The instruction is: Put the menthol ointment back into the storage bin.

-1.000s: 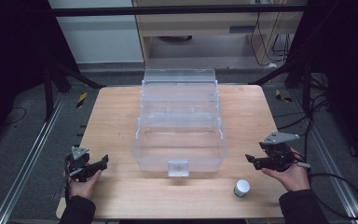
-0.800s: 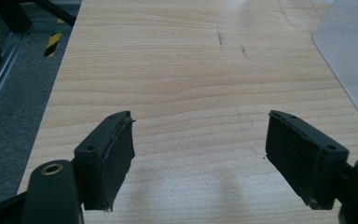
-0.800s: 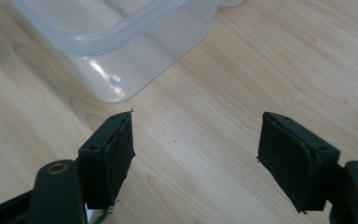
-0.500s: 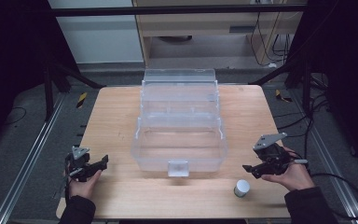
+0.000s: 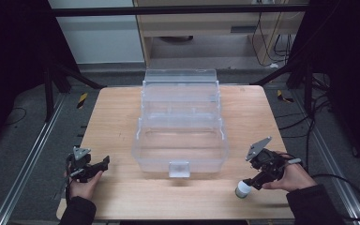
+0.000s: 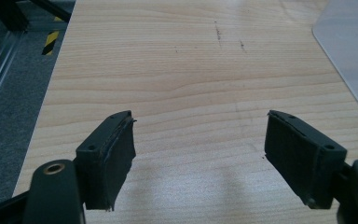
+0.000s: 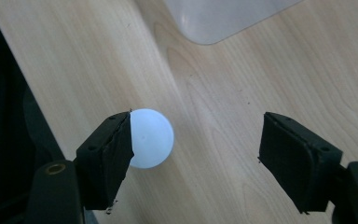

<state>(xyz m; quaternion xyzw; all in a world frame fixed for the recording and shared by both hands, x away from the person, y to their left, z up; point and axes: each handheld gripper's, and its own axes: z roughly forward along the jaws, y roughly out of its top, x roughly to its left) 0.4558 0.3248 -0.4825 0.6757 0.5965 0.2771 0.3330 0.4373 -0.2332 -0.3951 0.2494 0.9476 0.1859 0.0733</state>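
A small white round-topped cap-like object stands on the wooden table near its front right. My right gripper hovers over it, open, and the white object sits against the left jaw with a wide gap to the right jaw. A clear plastic tiered box with its lid up stands in the table's middle. My left gripper rests open at the front left, and my left gripper has bare wood between its jaws.
The box's clear corner lies beyond the right gripper, and its edge shows at the left gripper view's upper right. The table's front edge runs close to the white object. Dark floor, metal rails and cables surround the table.
My right gripper has moved down and left toward the front of the table, from beside the box to over the white object. The left gripper has stayed put.
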